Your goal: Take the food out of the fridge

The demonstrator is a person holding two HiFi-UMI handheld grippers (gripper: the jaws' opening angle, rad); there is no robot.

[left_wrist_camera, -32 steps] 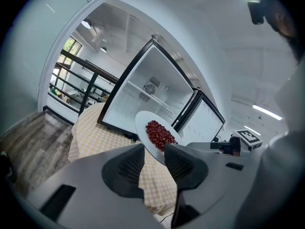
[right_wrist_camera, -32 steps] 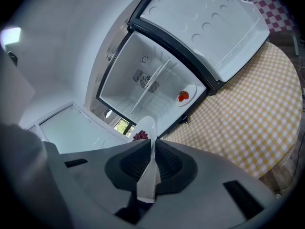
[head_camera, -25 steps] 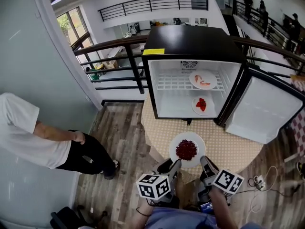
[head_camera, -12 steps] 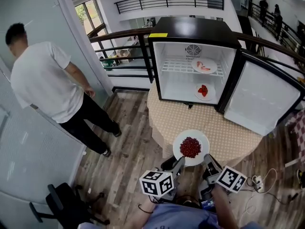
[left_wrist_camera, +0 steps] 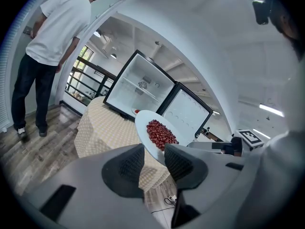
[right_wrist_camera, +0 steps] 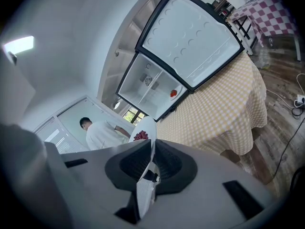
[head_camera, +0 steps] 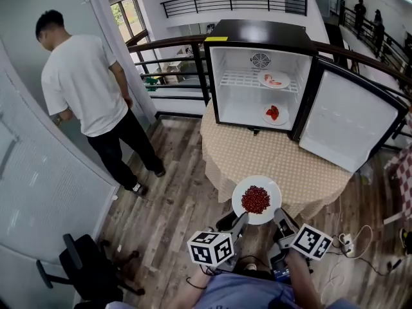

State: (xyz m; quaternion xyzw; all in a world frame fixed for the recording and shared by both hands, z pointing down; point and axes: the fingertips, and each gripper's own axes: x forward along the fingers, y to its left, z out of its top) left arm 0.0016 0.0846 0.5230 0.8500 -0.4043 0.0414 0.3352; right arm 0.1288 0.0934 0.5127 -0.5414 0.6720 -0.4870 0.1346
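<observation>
Head view: at the far left a person in a white T-shirt [head_camera: 84,82] stands on the wood floor with their back turned, and a black office chair [head_camera: 77,269] sits in the lower left corner. Right of the person, a black mini fridge [head_camera: 257,34] stands open on a round table with a yellow checked cloth [head_camera: 283,159]. Its wire shelf carries a white plate of pink-and-red food [head_camera: 275,80], and a second plate of red food [head_camera: 275,114] lies on the fridge floor below. The fridge door [head_camera: 347,124] is swung out to the right.

Near the bottom, past the table's near edge, a white plate [head_camera: 270,187] bearing a heap of small dark-red fruits [head_camera: 255,199] is out of the fridge and held up between the two grippers. The left gripper [head_camera: 239,223] meets the plate's lower left rim. In the left gripper view its jaws stand wide with the rim between them, lying by one pad with a gap to the other. The right gripper [head_camera: 278,217] takes the lower right rim. In the right gripper view its jaws are nearly together, pinching the thin rim edge-on between the pads.
</observation>
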